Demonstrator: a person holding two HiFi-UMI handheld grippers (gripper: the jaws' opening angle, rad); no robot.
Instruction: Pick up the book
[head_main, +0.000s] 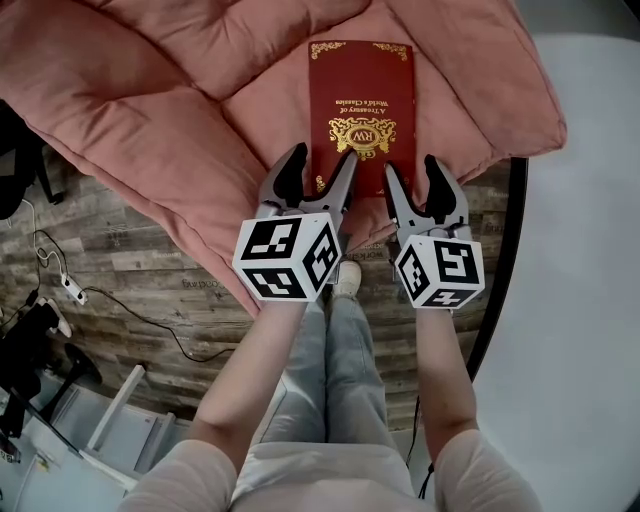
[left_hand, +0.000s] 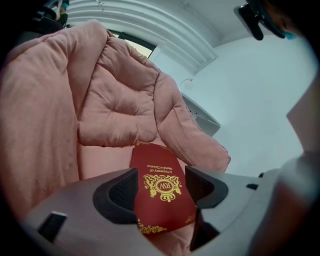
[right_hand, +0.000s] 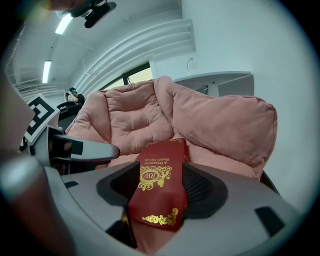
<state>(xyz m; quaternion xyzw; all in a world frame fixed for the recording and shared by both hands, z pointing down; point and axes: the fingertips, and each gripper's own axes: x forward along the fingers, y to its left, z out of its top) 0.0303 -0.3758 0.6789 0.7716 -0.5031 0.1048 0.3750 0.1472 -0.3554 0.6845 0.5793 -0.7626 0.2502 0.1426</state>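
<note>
Book (head_main: 361, 100) on the cushion (head_main: 150, 110) — floor (head_main: 130, 270) below

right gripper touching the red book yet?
Cannot tell. In the right gripper view the red book lies between the right gripper's open jaws, but its edges overlap both pads, so neither gap nor contact is plain.

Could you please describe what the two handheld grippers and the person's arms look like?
The left gripper and right gripper are alike: pale grey curved jaws lined with black ribbed pads, each carrying a white cube printed with black square markers. No cables show on them. The person wears short, light beige sleeves and pale blue jeans.
</note>
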